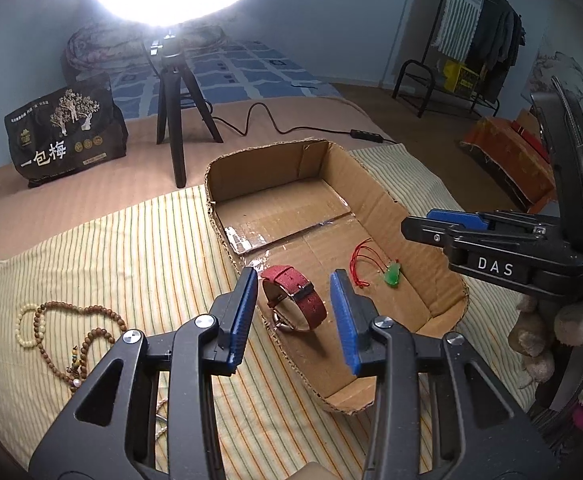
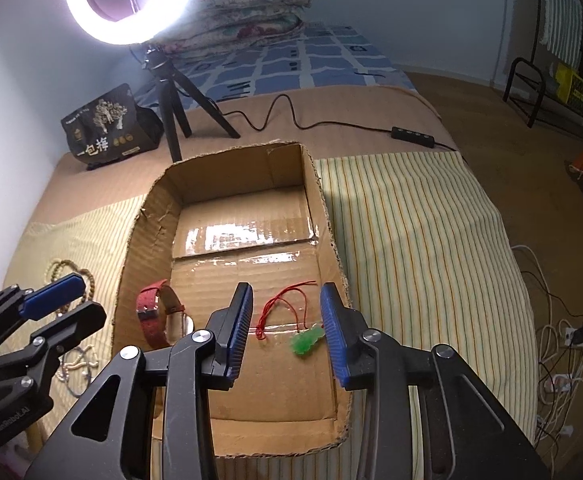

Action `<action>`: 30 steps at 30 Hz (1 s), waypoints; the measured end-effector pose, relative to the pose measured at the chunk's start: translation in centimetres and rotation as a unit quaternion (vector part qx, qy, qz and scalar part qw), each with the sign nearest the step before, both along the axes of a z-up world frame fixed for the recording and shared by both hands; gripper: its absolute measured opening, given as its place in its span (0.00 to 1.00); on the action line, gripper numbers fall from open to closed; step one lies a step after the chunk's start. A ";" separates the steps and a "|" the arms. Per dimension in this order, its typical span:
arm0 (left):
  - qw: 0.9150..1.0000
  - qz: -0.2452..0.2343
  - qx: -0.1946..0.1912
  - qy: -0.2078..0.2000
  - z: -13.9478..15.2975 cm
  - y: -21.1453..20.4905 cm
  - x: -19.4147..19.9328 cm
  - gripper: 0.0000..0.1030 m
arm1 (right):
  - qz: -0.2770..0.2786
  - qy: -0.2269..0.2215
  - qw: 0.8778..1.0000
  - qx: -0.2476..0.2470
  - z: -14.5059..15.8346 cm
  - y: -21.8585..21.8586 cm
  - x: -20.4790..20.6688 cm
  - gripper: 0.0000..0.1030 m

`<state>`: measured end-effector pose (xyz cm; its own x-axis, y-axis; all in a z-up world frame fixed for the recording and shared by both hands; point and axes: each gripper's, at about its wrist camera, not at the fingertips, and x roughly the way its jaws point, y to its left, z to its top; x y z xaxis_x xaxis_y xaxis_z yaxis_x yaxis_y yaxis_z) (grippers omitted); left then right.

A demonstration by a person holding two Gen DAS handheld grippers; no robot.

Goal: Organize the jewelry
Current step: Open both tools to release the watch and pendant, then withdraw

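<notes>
An open cardboard box (image 1: 375,196) lies on the striped cloth. Inside it, a red-strapped watch (image 1: 295,296) stands on its edge near the left wall, and a green pendant (image 1: 392,274) on a red cord (image 2: 279,304) lies on the floor to its right. My left gripper (image 1: 294,280) is open above the box's near left side; the watch shows in the gap but the pads do not touch it. My right gripper (image 2: 285,298) is open above the pendant and holds nothing. Brown beads (image 1: 91,320) and a cream bracelet (image 1: 25,326) lie on the cloth left of the box.
A ring light on a black tripod (image 1: 171,120) stands behind the box, with a black printed bag (image 1: 65,132) to its left and a cable with a switch (image 2: 411,134) running right. A clothes rack (image 1: 471,40) stands far right. Cables lie on the floor (image 2: 563,340).
</notes>
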<state>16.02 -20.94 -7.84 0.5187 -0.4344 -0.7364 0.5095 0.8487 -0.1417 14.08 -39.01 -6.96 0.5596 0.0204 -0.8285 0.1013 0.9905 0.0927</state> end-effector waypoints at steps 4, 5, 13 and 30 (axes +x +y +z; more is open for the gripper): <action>1.000 0.001 0.001 -0.009 0.5 0.5 -0.5 0.37 | 0.004 -0.004 1.000 -0.002 0.3 0.5 -0.3 0.32; 1.000 0.002 0.001 -0.010 0.6 0.7 -0.6 0.37 | 0.004 -0.004 1.000 -0.002 0.3 0.7 -0.3 0.32; 1.000 0.011 -0.002 -0.024 1.8 2.2 -1.6 0.37 | 0.011 -0.020 1.000 -0.009 1.4 2.0 -0.8 0.33; 0.997 0.047 0.005 -0.068 4.6 8.5 -4.0 0.37 | 0.066 -0.062 0.996 -0.020 4.0 7.6 -1.4 0.53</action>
<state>12.05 -12.40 -3.23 0.6515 -0.3721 -0.6611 0.4423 0.8943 -0.0675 12.71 -31.44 -2.95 0.6529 0.0686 -0.7543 -0.0393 0.9976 0.0566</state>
